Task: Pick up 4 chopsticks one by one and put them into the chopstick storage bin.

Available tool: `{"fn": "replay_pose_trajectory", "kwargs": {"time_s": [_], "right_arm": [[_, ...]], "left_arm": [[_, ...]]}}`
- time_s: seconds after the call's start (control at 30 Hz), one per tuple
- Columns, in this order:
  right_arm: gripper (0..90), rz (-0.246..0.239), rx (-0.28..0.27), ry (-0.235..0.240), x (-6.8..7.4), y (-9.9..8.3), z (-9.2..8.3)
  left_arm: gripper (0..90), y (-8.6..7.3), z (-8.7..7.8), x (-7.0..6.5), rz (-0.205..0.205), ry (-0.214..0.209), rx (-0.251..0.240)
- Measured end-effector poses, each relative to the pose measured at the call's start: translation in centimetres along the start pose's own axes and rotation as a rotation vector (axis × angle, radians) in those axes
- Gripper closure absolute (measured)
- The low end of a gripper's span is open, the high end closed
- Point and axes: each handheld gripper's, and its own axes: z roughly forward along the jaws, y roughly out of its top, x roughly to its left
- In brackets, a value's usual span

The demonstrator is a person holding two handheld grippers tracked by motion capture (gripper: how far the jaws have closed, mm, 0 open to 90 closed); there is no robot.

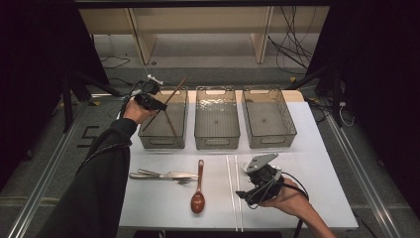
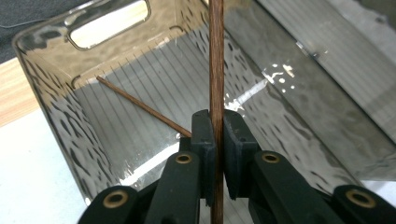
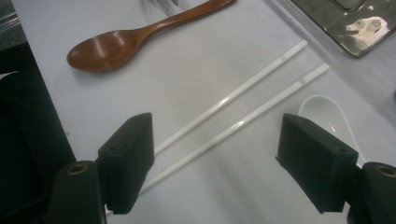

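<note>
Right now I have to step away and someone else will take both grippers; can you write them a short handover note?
Left gripper: shut on a brown chopstick, held over the left bin.
Right gripper: open, hovering over the two white chopsticks on the table.
Done: one brown chopstick lies in the left bin.
Left: release the held chopstick into that bin. Still on the table: wooden spoon, metal cutlery, white chopsticks, white spoon. The middle bin and right bin look empty; which item belongs where is likely by type, but unconfirmed.
</note>
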Motion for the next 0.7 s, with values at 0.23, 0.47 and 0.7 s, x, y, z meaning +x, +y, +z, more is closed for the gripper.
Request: {"fn": "replay_pose_trajectory", "kwargs": {"time_s": [0.23,0.47,0.7], "right_arm": [[27.8,0.006,0.002,-0.002,0.1,0.0,-0.1],[27.7,0.005,-0.004,-0.005,0.0,-0.1,-0.2],[27.1,0.014,-0.005,-0.016,-0.2,-0.1,-0.3]], "left_arm": [[53.2,-0.3,0.2,-0.2,-0.032,0.025,0.002],[36.0,-0.6,-1.8,-0.9,-0.041,-0.038,-0.001],[25.0,-1.8,-4.7,-3.2,0.028,-0.139,-0.015]]}}
